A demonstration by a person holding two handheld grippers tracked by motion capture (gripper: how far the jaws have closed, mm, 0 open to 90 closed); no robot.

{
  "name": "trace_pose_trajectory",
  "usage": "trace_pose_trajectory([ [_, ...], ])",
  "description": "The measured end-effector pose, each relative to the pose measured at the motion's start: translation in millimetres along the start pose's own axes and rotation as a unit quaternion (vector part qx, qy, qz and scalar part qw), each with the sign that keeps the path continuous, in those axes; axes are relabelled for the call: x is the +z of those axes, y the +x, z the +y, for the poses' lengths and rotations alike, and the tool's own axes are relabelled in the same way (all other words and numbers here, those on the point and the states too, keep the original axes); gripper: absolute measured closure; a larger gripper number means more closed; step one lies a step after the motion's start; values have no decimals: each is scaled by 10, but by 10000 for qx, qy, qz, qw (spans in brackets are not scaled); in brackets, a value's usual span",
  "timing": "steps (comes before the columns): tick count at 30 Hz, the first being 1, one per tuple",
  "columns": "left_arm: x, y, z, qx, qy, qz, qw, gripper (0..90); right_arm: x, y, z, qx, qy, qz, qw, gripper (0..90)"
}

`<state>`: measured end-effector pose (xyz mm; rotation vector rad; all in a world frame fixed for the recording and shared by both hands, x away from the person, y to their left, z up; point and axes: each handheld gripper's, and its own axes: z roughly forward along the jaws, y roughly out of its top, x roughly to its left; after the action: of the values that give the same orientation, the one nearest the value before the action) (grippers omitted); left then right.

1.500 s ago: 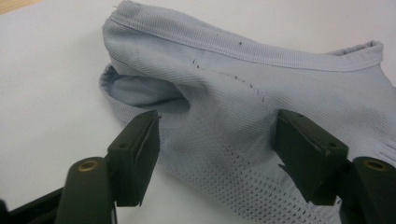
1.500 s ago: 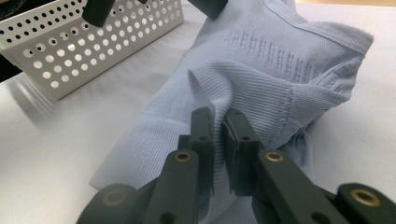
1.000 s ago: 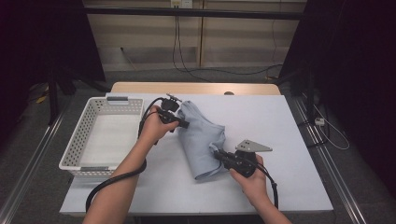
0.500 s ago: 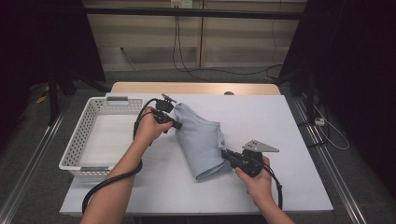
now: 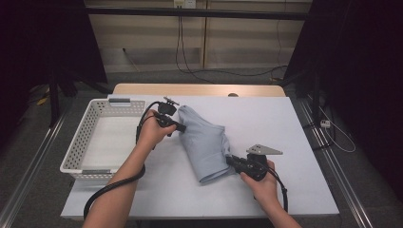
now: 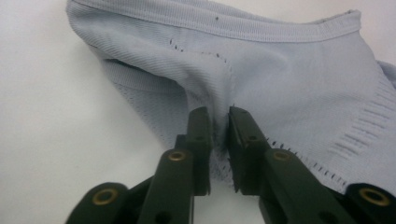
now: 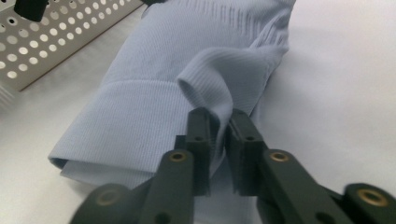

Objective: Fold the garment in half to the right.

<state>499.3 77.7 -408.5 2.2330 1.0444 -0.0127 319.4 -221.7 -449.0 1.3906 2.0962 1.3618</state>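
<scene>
Because the left gripper (image 6: 218, 122) and the right gripper (image 7: 219, 125) each have their jaws closed on only a thin pinch of the folded pale blue knitted garment (image 5: 205, 142) lying on the white table (image 5: 294, 128) beside the white perforated plastic basket (image 5: 81, 142), I judge a quick lift could let the fabric slip out and the fold open.

White perforated basket (image 5: 85, 137) at table's (image 5: 294, 142) left edge — cables (image 5: 190, 52) on floor beyond.
</scene>
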Motion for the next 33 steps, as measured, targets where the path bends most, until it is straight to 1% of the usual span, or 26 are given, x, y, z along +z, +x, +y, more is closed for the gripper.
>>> trace_pose_trajectory([
  [2, -17, 5, -12, -68, -7, 73, 9999, 656, -26, 12, 35, -190, -35, -49, 9998, 739],
  [3, -22, -1, -19, -162, -36, 82, 9998, 600, -39, 22, 57, -282, -82, -48, 9996, 714],
  [4, -32, 1, -24, -123, -26, 92, 9999, 557, -53, 31, 82, -395, -98, -83, 9991, 683],
  [5, -36, -12, -31, -169, -68, 103, 9998, 513, -62, 37, 108, -507, -102, -144, 9986, 637],
  [6, -40, -18, -37, -159, -89, 115, 9998, 456, -68, 37, 134, -575, -126, -146, 9982, 600],
  [7, -50, -21, -43, -133, -64, 136, 9998, 419, -77, 34, 156, -589, -181, -129, 9980, 580],
  [9, -58, -40, -56, -213, -124, 103, 9996, 389, -88, 27, 196, -661, -221, -186, 9974, 532],
  [10, -69, -40, -59, -146, -88, 110, 9998, 362, -91, 17, 213, -684, -250, -191, 9972, 505],
  [12, -73, -65, -68, -178, -163, 115, 9996, 340, -94, 1, 242, -743, -274, -266, 9965, 474],
  [14, -84, -83, -76, -144, -143, 92, 9998, 312, -86, -16, 265, -751, -252, -256, 9965, 431],
  [15, -84, -96, -82, -175, -169, 71, 9997, 299, -82, -27, 277, -745, -222, -293, 9965, 427],
  [16, -85, -107, -88, -193, -191, 70, 9996, 284, -75, -38, 285, -723, -217, -276, 9968, 431],
  [18, -95, -121, -100, -137, -172, 44, 9997, 268, -63, -62, 297, -696, -195, -251, 9971, 441],
  [19, -93, -131, -109, -156, -210, 29, 9997, 258, -56, -76, 301, -719, -192, -261, 9969, 457],
  [20, -98, -135, -117, -100, -195, 41, 9998, 250, -49, -87, 302, -728, -187, -246, 9969, 470],
  [22, -99, -152, -137, -137, -251, 38, 9996, 234, -39, -103, 300, -701, -178, -267, 9970, 469],
  [24, -105, -158, -159, -177, -235, 0, 9996, 213, -32, -112, 297, -675, -179, -238, 9973, 446],
  [25, -109, -157, -166, -160, -214, -7, 9996, 204, -32, -117, 298, -630, -197, -218, 9976, 430],
  [26, -109, -168, -178, -213, -258, -23, 9994, 199, -31, -121, 299, -604, -212, -200, 9977, 411],
  [28, -113, -178, -194, -212, -220, -3, 9995, 186, -31, -132, 306, -566, -251, -155, 9980, 378],
  [30, -112, -198, -211, -243, -255, -6, 9994, 173, -34, -138, 310, -557, -243, -134, 9981, 344],
  [33, -101, -236, -220, -233, -199, -30, 9995, 158, -45, -160, 304, -526, -213, -167, 9982, 306],
])
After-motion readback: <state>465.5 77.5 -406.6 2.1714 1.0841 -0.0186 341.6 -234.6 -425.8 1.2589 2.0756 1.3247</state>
